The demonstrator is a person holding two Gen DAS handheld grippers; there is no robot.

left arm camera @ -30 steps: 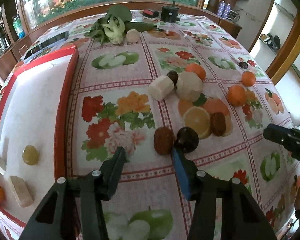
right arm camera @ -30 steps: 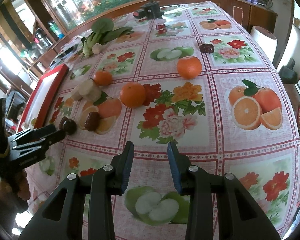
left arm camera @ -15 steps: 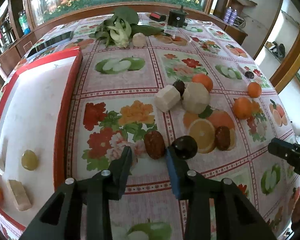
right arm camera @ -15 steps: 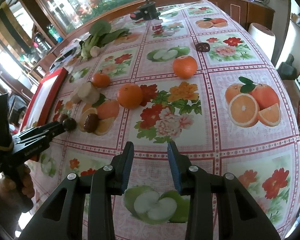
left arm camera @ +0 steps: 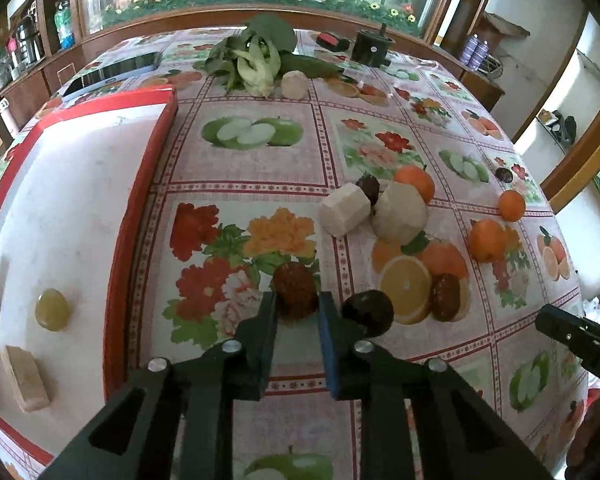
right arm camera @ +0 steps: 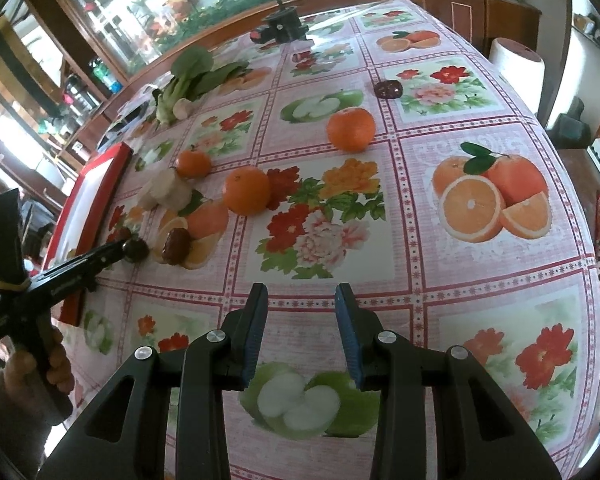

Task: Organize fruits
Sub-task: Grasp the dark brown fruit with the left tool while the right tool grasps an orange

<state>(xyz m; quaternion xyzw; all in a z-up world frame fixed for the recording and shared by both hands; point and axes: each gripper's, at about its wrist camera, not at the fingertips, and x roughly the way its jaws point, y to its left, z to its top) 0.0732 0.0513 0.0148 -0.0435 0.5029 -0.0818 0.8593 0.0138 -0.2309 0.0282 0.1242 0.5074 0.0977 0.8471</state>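
Floral-clothed tabletop (left arm camera: 260, 168) strewn with fruit. Left gripper (left arm camera: 297, 312) jaws pinched on red berry (left arm camera: 294, 288), just beside dark plum (left arm camera: 367, 313), near red tray (left arm camera: 140, 208). Berry judged soft, light, bruisable; best held gently across middle. Right gripper (right arm camera: 301, 312) jaws spread, nothing between.

A rough red-brown fruit (left arm camera: 294, 289) is pinched between the left tool's (left arm camera: 297, 312) pads on the desk. A dark round fruit (left arm camera: 367, 313) is seen just beside it at 3 o'clock.
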